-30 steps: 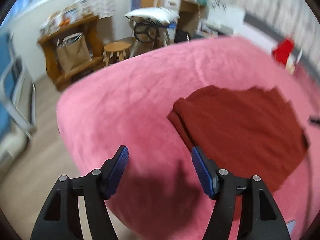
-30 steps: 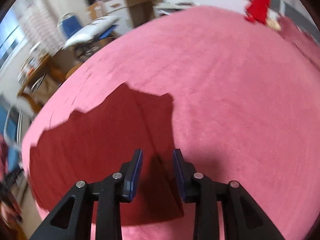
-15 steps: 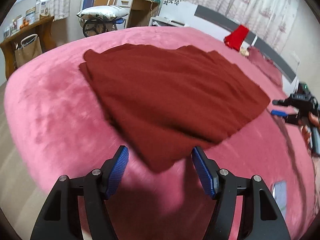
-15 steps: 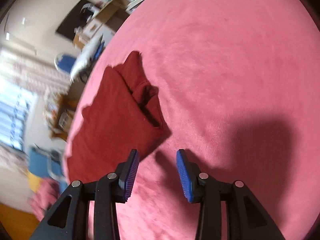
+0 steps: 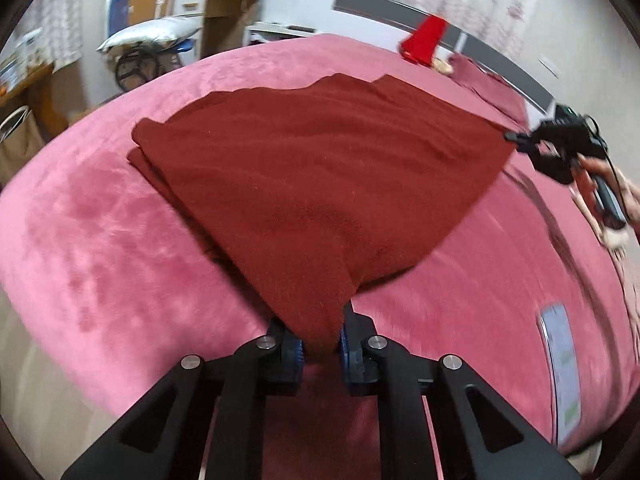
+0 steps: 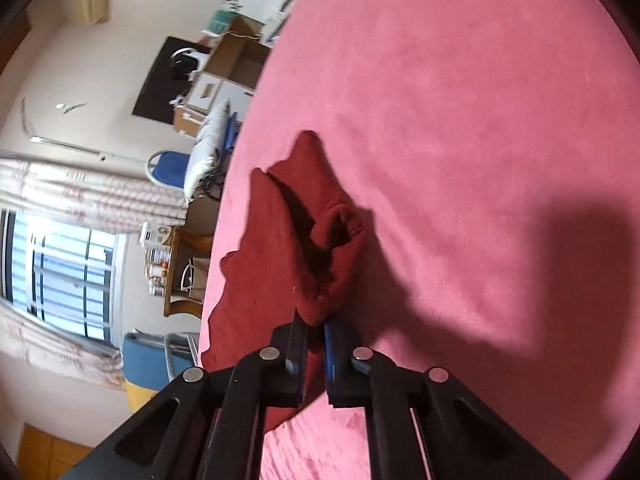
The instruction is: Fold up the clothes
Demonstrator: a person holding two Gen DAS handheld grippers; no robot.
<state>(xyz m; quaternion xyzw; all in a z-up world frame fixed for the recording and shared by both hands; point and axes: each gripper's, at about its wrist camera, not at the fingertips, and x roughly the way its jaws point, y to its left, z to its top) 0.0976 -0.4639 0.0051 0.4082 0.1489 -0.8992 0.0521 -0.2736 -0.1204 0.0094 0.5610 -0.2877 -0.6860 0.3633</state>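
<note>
A dark red garment (image 5: 312, 168) lies spread on the pink bed (image 5: 100, 240). My left gripper (image 5: 320, 344) is shut on its near corner, and the cloth rises from the jaws in a taut fan. My right gripper (image 6: 316, 340) is shut on another corner of the same garment (image 6: 304, 248), which bunches just ahead of the jaws. In the left wrist view the right gripper (image 5: 516, 138) shows at the far right, pinching the garment's right corner and held by a hand.
A red item (image 5: 424, 40) and a darker cloth (image 5: 488, 88) lie near the headboard. A phone-like flat object (image 5: 560, 368) lies on the bed at right. Desks, a chair (image 5: 120, 12) and a wooden shelf (image 6: 176, 272) stand beyond the bed's edge.
Both grippers were open half a second ago and have closed on corners of the red garment. The cloth is now pulled taut and slightly lifted between them.
</note>
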